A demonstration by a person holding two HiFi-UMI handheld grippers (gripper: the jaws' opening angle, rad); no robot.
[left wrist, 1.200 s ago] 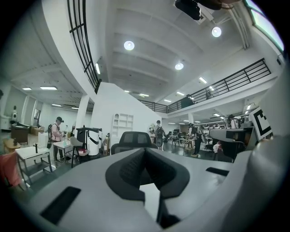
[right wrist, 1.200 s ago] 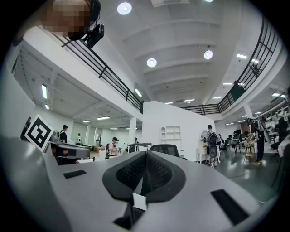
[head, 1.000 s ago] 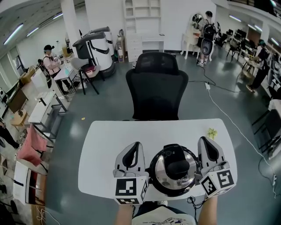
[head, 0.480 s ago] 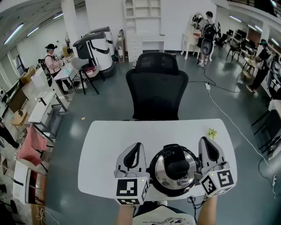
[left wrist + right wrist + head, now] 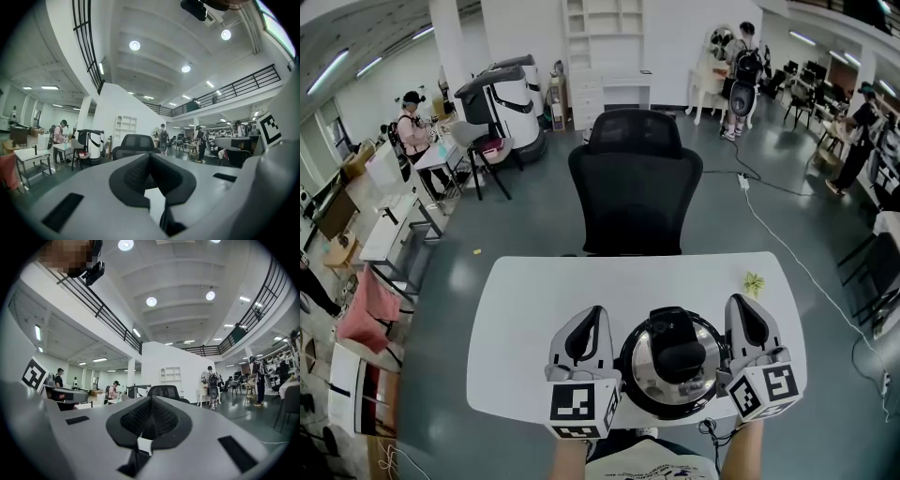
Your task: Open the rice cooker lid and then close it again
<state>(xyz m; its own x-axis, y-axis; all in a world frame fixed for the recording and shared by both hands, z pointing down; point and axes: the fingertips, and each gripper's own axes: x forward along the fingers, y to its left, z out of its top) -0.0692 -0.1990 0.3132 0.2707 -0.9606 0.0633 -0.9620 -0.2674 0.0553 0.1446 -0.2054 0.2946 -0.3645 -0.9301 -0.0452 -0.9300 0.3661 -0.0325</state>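
Round black-rimmed rice cooker (image 5: 630, 386), upright, near front edge of white rounded table (image 5: 525, 328). Shiny silver metal lid (image 5: 643, 367) shut, flat on top. Black handle (image 5: 677, 354) across lid centre.

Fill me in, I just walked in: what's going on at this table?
A person holds the left gripper and right gripper on either side of a rice cooker on a white table. Both are shut, holding nothing. The lid looks closed, and neither gripper is on it.

Rice cooker (image 5: 673, 364) (closed), white table (image 5: 534, 314)
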